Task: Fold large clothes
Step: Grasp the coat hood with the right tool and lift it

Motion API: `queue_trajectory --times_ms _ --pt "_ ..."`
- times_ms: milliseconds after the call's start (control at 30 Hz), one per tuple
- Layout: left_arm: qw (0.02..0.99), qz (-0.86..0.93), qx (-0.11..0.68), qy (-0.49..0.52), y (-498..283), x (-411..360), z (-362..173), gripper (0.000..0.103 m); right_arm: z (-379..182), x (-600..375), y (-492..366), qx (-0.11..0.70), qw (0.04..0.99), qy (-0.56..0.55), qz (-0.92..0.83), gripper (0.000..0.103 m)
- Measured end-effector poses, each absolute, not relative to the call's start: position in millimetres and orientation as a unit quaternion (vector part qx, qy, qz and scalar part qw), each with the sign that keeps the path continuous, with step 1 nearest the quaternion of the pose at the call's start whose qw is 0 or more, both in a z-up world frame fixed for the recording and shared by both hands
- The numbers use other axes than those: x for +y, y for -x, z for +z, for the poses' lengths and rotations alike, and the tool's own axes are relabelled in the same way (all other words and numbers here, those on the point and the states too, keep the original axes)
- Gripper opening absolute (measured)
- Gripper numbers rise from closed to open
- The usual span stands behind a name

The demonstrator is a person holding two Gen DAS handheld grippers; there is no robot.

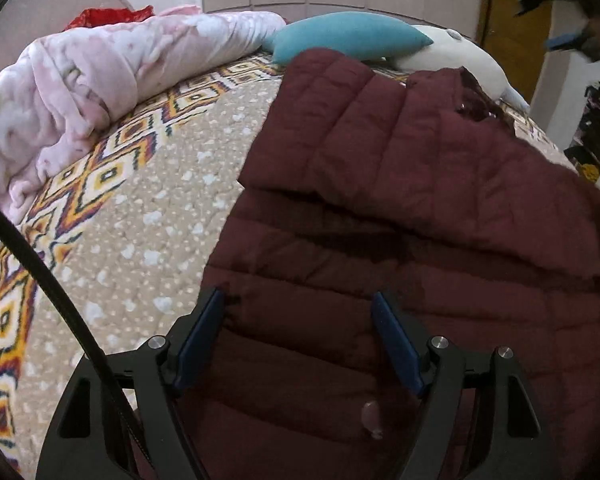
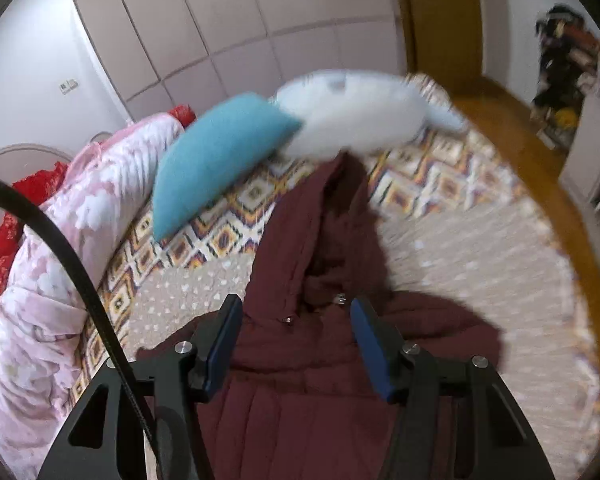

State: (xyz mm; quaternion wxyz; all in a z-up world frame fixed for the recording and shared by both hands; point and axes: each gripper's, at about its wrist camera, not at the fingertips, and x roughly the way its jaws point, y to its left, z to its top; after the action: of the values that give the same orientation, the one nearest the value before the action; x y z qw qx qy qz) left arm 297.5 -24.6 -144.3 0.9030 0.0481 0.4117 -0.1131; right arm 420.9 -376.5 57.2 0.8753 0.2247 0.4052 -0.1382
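A maroon quilted puffer jacket [image 1: 400, 208] lies on the bed, with one part folded over the body. My left gripper [image 1: 298, 300] is open just above the jacket's lower body, with nothing between its blue pads. In the right wrist view the same jacket [image 2: 308, 392] shows its hood [image 2: 324, 216] stretched away toward the pillows, with metal snaps near the collar. My right gripper [image 2: 294, 304] is open over the collar area and holds nothing.
The bed carries a beige dotted cover with a diamond-pattern border [image 1: 140, 216]. A pink blanket [image 1: 80, 92] is heaped at the left. A teal pillow [image 1: 348, 36] and a white pillow [image 2: 352, 116] lie beyond the jacket. Wood floor [image 2: 512, 148] and clutter are at the right.
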Motion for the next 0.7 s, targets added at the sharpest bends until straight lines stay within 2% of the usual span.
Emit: queue_trajectory --times_ms 33,100,167,467,533,600,667,700 --pt "0.907 -0.118 0.402 -0.047 -295 -25 -145 0.078 40 -380 -433 0.406 0.874 -0.228 -0.139 0.061" --pt "0.908 -0.134 0.394 -0.040 -295 -25 -148 0.087 7 -391 -453 0.408 0.870 -0.238 -0.141 0.061" --pt "0.905 -0.141 0.399 -0.044 -299 -28 -150 0.090 -25 -400 -479 0.412 0.862 -0.259 -0.141 0.061" --pt "0.905 -0.149 0.397 -0.038 -298 -28 -151 0.092 -87 -430 -539 0.400 0.845 -0.321 -0.152 0.060" --pt "0.905 -0.149 0.397 -0.039 -298 -28 -151 0.093 -94 -434 -545 0.397 0.842 -0.332 -0.153 0.046" --pt "0.905 -0.149 0.397 -0.040 -298 -29 -151 0.093 -97 -437 -550 0.393 0.842 -0.336 -0.154 0.040" --pt "0.905 -0.149 0.397 -0.041 -298 -29 -151 0.093 -92 -435 -555 0.389 0.848 -0.325 -0.153 0.028" --pt "0.905 -0.148 0.397 -0.042 -298 -29 -151 0.094 -91 -435 -559 0.390 0.850 -0.320 -0.150 0.016"
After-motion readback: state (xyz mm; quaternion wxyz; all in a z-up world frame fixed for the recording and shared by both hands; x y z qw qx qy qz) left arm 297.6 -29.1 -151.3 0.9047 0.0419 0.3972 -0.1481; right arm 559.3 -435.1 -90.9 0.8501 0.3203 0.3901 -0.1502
